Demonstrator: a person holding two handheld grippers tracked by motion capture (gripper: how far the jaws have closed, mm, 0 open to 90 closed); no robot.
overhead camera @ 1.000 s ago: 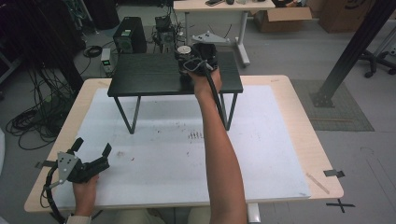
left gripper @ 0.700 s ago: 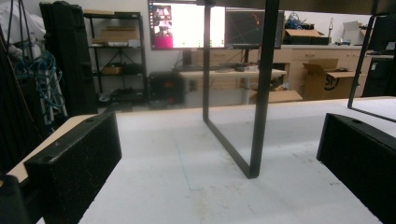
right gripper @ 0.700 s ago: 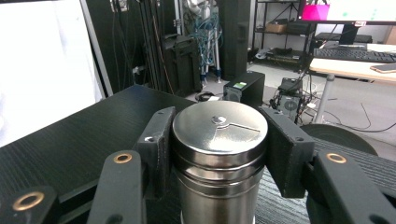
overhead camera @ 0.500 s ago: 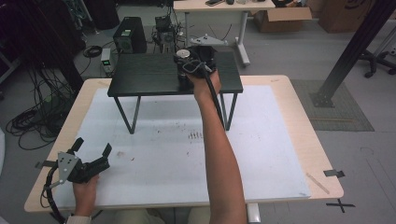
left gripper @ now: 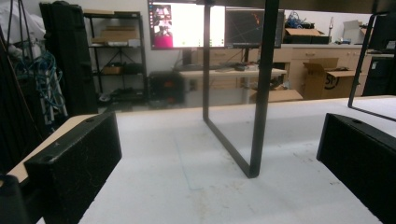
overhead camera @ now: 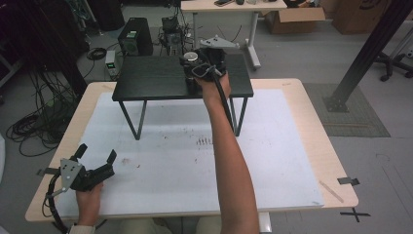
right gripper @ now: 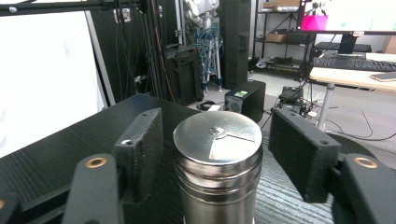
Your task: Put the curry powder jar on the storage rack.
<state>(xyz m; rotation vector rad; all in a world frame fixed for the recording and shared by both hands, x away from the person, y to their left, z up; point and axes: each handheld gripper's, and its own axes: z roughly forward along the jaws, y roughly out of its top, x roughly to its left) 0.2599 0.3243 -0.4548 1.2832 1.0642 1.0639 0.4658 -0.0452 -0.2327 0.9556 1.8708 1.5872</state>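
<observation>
Steel tin, lid shut, contents hidden, upright on black stand between spread jaws of right tool, ungripped; shifted leftward since earlier. Left tool open below stand.

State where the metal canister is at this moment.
In the high view the metal canister stands on the black shelf, right of its middle, between the open jaws of the right gripper.

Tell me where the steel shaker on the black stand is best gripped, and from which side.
Grip the steel shaker across its round body just below the lid, coming in level from the person's side. It stands upright on the black stand, and the right gripper already has an open jaw on either side of it.
</observation>
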